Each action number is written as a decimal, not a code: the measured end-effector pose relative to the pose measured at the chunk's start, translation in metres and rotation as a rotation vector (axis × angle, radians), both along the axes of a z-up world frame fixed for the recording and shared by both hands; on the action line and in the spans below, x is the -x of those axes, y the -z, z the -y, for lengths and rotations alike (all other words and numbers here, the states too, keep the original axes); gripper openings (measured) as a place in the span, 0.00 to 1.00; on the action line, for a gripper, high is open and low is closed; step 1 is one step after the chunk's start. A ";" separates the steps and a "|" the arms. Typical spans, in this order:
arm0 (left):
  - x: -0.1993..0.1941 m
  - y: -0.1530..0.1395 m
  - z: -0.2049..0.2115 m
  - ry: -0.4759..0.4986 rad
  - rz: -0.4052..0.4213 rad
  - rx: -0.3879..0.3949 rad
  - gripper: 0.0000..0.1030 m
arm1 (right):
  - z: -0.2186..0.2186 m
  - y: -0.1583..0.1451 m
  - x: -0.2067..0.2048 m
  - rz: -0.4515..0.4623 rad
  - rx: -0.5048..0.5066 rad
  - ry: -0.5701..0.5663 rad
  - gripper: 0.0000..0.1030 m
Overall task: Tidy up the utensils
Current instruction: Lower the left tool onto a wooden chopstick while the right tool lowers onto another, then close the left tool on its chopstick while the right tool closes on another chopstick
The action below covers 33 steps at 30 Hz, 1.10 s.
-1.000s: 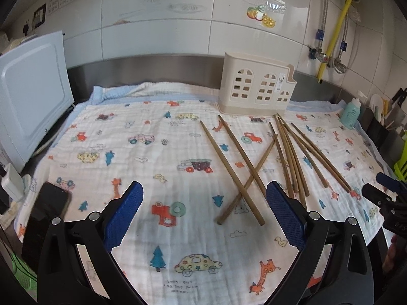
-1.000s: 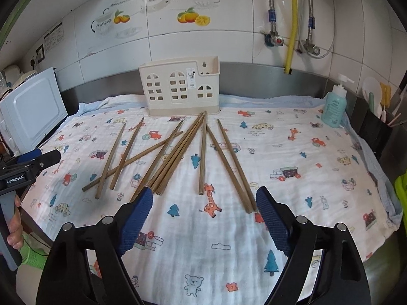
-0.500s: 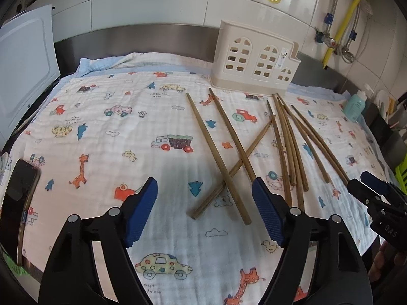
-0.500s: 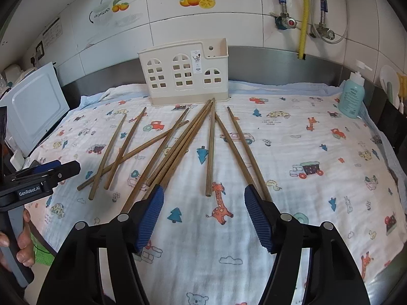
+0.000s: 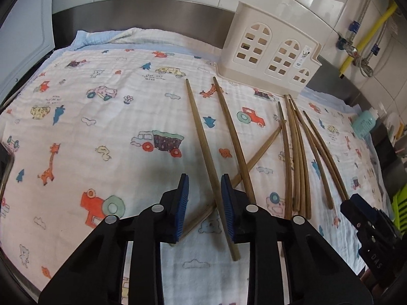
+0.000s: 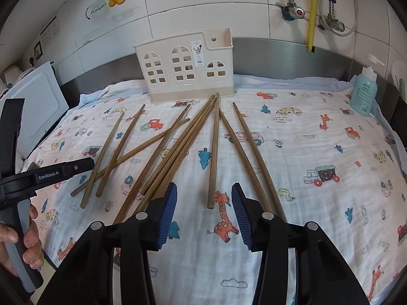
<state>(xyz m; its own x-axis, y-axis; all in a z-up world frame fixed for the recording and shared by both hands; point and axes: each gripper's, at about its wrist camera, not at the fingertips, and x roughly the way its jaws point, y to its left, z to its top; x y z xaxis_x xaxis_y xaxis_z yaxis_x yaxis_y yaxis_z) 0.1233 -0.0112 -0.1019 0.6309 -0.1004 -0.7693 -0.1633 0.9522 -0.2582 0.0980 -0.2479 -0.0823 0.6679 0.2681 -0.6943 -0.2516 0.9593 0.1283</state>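
Observation:
Several brown wooden chopsticks lie fanned on a cartoon-print cloth, in front of a cream utensil holder with arched cut-outs. My left gripper hovers low over the leftmost chopstick. Its jaws are closing; the stick runs between the blue pads close to the right one, and the left pad stands off it. A crossing chopstick passes underneath. My right gripper is closing too, with the near end of a single chopstick between its pads, untouched.
A bundle of chopsticks lies left of the right gripper, and two more pass under its right finger. A teal soap bottle stands at the back right and a white board leans at the left. A phone sits at the cloth's left edge.
Both grippers have sunk toward the cloth and moved in on the chopsticks. Both pairs of jaws have narrowed a lot, the left now straddling the leftmost chopstick.

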 end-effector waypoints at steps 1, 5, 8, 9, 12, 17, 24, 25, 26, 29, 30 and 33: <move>-0.002 0.001 0.000 0.000 -0.004 0.014 0.25 | 0.000 0.001 -0.002 -0.001 0.000 0.000 0.41; -0.008 0.005 0.002 -0.013 -0.024 0.009 0.22 | 0.000 0.004 -0.006 -0.009 -0.008 -0.004 0.40; -0.009 0.008 0.002 -0.021 -0.035 0.026 0.18 | -0.001 0.005 -0.007 -0.011 -0.013 -0.012 0.40; -0.009 0.008 0.002 -0.022 -0.036 0.026 0.18 | -0.001 0.005 -0.008 -0.012 -0.012 -0.014 0.40; -0.009 0.010 0.002 -0.038 -0.040 0.033 0.16 | -0.001 0.007 -0.010 -0.016 -0.016 -0.015 0.40; -0.010 0.012 0.003 -0.037 -0.039 0.028 0.12 | 0.000 0.008 -0.011 -0.019 -0.020 -0.016 0.37; -0.011 0.011 -0.005 -0.021 -0.040 0.024 0.07 | 0.000 0.011 -0.019 -0.039 -0.027 -0.015 0.26; -0.011 0.011 -0.006 -0.019 -0.040 0.022 0.07 | 0.000 0.012 -0.020 -0.041 -0.025 -0.012 0.25; -0.012 0.012 -0.008 -0.012 -0.041 0.024 0.07 | 0.000 0.013 -0.022 -0.047 -0.024 -0.010 0.25; -0.012 0.011 -0.011 0.006 -0.042 0.023 0.07 | -0.002 0.019 -0.028 -0.066 -0.015 -0.003 0.23; -0.012 0.012 -0.012 0.010 -0.042 0.027 0.07 | -0.002 0.021 -0.030 -0.075 -0.010 -0.001 0.22; -0.014 0.011 -0.015 0.028 -0.048 0.038 0.07 | -0.004 0.025 -0.034 -0.088 0.000 0.007 0.17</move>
